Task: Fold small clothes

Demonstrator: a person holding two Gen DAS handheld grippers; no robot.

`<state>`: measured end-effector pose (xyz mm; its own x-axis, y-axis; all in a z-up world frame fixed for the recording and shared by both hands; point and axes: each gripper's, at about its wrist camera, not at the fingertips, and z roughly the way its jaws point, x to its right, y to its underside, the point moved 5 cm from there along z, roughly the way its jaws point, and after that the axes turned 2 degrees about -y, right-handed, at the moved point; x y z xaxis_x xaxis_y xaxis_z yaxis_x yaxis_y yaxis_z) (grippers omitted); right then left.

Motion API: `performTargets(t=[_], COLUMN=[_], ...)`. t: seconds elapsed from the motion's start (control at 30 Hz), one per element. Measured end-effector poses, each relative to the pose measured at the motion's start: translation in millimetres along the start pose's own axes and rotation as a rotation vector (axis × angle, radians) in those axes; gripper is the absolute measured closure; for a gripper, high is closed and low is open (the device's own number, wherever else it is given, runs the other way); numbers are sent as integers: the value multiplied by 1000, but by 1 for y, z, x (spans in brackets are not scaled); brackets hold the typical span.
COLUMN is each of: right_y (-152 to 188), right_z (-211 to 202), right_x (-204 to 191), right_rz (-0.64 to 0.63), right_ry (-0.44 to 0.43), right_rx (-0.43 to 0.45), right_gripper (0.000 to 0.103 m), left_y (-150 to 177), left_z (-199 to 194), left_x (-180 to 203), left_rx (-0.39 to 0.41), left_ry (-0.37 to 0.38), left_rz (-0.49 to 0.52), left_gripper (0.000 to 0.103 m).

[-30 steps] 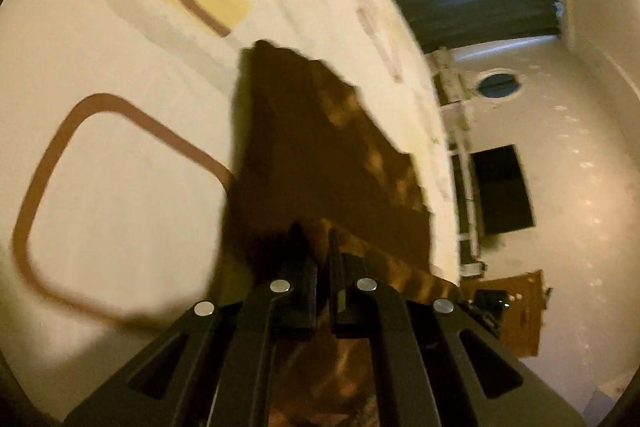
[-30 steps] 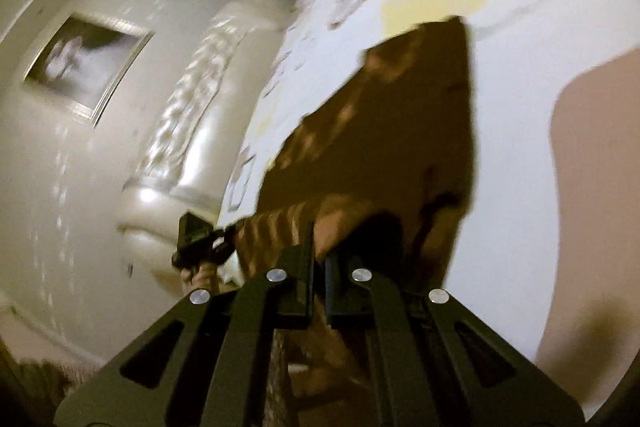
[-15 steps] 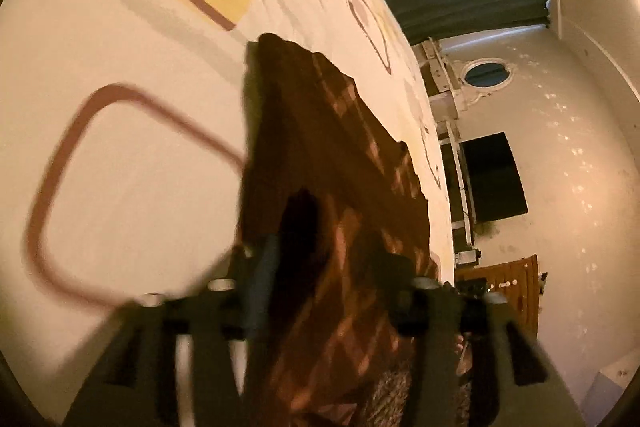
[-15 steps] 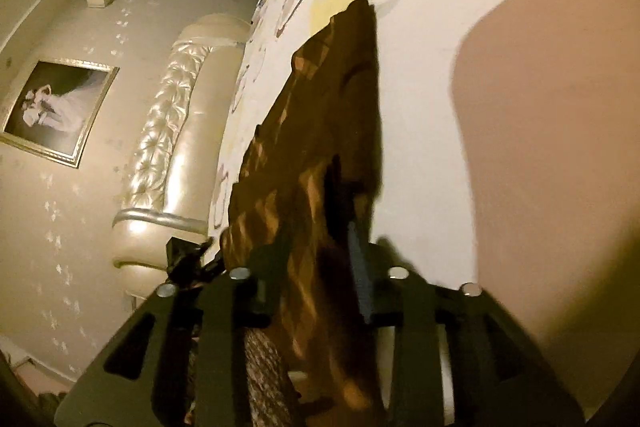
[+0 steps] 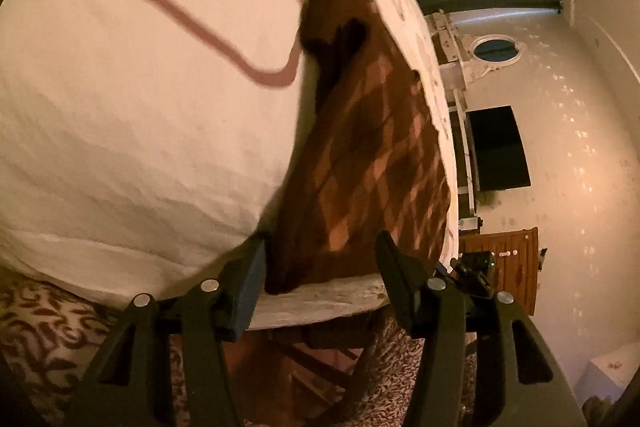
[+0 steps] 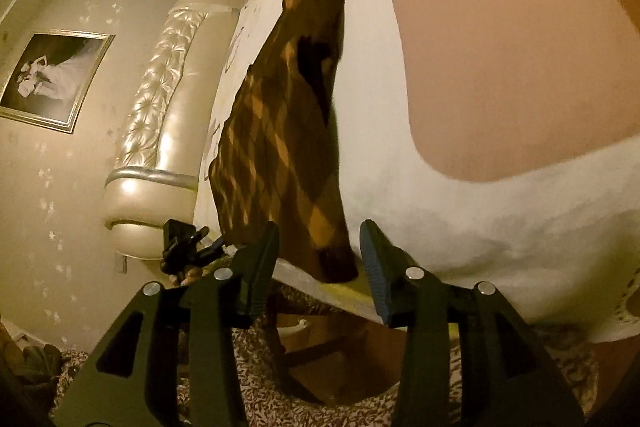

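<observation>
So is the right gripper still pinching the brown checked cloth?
Apart. The right wrist view shows the right gripper open, its jaws having just been opening, with the checked cloth lying free on the bedsheet.

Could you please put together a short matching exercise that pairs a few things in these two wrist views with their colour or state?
Things:
1. brown checked cloth
2. left gripper
3. bedsheet
4. framed picture

States:
A. hanging on the wall
B. white with rounded printed shapes
C. jaws open, nothing held
D. lying flat near the bed's edge

Pairs: 1-D, 2-C, 3-B, 4-A
</observation>
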<state>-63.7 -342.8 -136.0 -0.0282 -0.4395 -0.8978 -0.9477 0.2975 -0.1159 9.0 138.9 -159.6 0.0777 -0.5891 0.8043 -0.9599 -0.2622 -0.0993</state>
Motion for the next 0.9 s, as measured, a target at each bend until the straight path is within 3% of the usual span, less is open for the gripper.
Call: performTargets(t=[0.3,0.63,0.7,0.77,0.9], right_y=[5,6,7,8,13], right_z=[8,20,21,25,35], right_x=[2,2,1,2,-3], right_rz=[23,30,16,7,-31], right_ry=[-45,-70,-47,-25,24], right_rx=[-13,-30,-31,-53,-84], right_gripper=[56,58,70,88,97], left_y=[1,8,8,9,9], left_z=[5,9,10,12,14], left_x=[-5,6,7,6,4], left_rx=[0,-3,-7,-21,-26], left_ry=[19,-29,-55,-107,-108], left_rz=[-21,40,49,62,39], left_gripper=[48,49,55,78,93])
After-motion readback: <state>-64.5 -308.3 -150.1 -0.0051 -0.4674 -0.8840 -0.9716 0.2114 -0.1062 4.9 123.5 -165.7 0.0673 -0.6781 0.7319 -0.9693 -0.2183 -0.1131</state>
